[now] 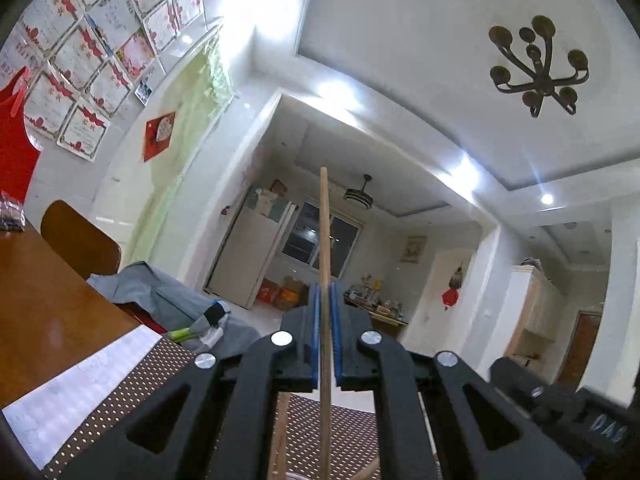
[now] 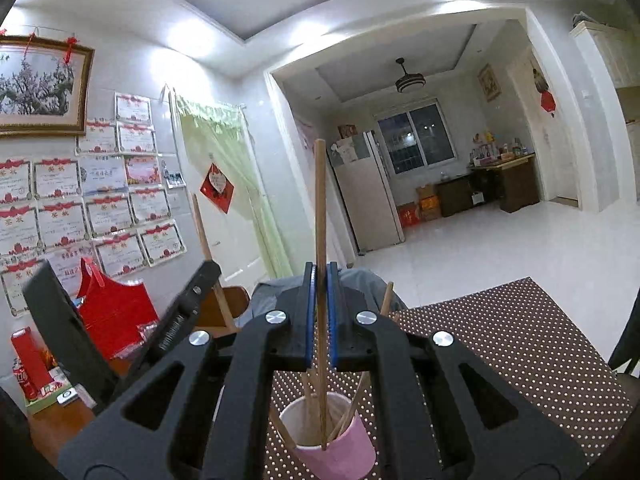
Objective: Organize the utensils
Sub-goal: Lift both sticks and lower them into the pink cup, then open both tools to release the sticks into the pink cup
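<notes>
The left gripper [image 1: 326,332] points forward and tilts up toward the ceiling, its black jaws with blue pads closed tight on a thin wooden chopstick [image 1: 325,240] that stands upright between them. The right gripper [image 2: 321,312] is held more level and just above the worktop, its jaws likewise closed on a second chopstick [image 2: 320,208] that runs upright through the narrow gap. In the right wrist view, the left gripper [image 2: 188,312] appears close by on the left side, angled upward.

Hidden and cut-off parts

The left chopstick [image 1: 325,280] ran off the bottom edge; the cup [image 2: 332,440] base was cut off too.
</notes>
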`<state>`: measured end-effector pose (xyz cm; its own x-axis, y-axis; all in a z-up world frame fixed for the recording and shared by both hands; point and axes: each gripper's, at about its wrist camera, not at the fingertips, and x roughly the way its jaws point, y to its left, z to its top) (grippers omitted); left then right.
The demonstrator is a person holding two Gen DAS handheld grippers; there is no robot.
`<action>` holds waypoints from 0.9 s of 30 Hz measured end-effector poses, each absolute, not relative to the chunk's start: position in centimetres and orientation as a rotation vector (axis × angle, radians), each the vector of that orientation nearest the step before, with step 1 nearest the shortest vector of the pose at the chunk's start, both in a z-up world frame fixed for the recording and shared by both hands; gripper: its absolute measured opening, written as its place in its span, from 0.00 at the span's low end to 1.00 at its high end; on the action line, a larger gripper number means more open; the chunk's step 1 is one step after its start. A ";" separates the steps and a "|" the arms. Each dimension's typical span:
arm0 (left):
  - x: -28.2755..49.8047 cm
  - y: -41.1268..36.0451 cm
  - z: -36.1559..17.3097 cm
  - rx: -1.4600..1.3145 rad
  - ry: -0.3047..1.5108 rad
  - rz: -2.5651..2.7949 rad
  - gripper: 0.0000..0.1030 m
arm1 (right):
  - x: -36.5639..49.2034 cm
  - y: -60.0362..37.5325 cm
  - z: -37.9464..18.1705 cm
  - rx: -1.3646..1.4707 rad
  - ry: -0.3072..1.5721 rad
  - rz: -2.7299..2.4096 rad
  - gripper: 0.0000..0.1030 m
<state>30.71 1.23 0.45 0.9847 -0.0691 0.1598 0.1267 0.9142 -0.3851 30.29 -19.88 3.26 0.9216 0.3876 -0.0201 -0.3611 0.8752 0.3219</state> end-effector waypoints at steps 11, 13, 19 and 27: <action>32.3 0.2 -1.3 -0.306 -0.148 -0.046 0.05 | 31.8 -19.0 2.0 0.311 0.122 0.403 0.05; 32.4 0.1 -1.6 -0.292 -0.141 -0.045 0.05 | 32.0 -18.7 1.7 0.304 0.141 0.405 0.05; 33.1 -0.1 -2.4 -0.265 -0.063 -0.056 0.06 | 32.5 -17.9 1.2 0.289 0.200 0.405 0.05; 32.4 0.5 -2.0 -0.278 0.024 -0.081 0.29 | 32.7 -17.6 0.8 0.289 0.255 0.410 0.06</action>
<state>32.36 0.52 -2.00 0.9965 -0.0833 -0.0120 0.0768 0.9582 -0.2755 32.71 -17.57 0.80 0.8865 0.4244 -0.1841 -0.3525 0.8774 0.3253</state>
